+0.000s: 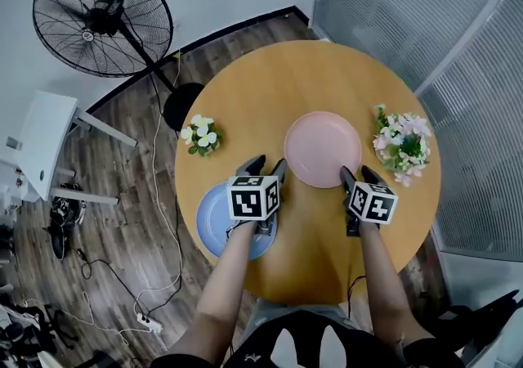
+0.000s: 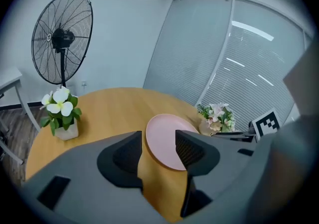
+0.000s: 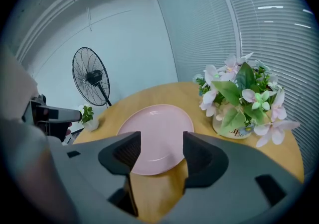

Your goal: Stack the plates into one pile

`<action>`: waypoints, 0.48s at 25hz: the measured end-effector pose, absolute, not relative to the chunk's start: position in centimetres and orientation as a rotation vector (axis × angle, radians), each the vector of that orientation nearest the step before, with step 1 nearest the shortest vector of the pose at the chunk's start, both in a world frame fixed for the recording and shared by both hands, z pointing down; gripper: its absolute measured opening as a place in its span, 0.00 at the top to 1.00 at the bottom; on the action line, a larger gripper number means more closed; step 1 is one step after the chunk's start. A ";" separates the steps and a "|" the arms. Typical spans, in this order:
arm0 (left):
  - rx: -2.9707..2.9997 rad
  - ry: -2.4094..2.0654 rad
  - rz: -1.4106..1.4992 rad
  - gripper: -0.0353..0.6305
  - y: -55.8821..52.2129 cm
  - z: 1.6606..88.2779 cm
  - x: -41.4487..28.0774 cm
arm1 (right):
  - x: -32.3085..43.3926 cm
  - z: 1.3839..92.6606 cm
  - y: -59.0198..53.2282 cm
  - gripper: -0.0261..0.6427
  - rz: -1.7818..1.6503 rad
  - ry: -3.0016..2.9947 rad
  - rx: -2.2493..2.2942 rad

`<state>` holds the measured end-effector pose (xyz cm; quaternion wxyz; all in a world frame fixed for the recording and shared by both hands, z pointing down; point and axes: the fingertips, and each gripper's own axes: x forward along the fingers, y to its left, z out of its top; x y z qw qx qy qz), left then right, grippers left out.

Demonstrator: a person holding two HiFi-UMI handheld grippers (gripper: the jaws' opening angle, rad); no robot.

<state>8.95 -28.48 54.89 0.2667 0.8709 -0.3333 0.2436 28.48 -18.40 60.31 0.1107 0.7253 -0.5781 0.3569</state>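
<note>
Two plates on round table (image 1: 327, 72), apart, not stacked. Pink plate (image 1: 322, 148) at frame centre. Blue plate (image 1: 214, 219) lower left near table edge, partly hidden under the left gripper's marker cube. Left gripper (image 1: 263, 165) between the two plates, jaws released, only bare tabletop between them, pink plate's rim just past the tips. Right gripper (image 1: 357, 172) at pink plate's lower right rim, jaws wide apart, nothing clamped. Plate edge visible through the gap, probably no contact but hard to judge. White flower pot (image 1: 201, 134) left of pink plate, pink bouquet (image 1: 402, 144) right of it. Fan (image 1: 102, 16) on floor, upper left.
</note>
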 end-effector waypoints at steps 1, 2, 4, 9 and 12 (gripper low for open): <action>2.347 -0.882 0.664 0.63 -28.7 55.3 9.5 | 28.8 60.5 -18.4 0.56 1.055 -1.686 2.138; 2.341 -0.866 0.673 0.63 -28.9 55.8 10.0 | 29.1 60.8 -18.3 0.56 1.062 -1.674 2.142; 2.320 -0.836 0.697 0.63 -29.2 57.1 10.9 | 29.6 61.4 -18.3 0.56 1.080 -1.652 2.144; 2.263 -0.794 0.771 0.63 -30.3 60.9 12.5 | 30.3 63.4 -18.5 0.56 1.158 -1.635 2.124; 2.202 -0.783 0.779 0.63 -30.9 63.1 13.1 | 30.5 65.0 -18.5 0.56 1.203 -1.618 2.106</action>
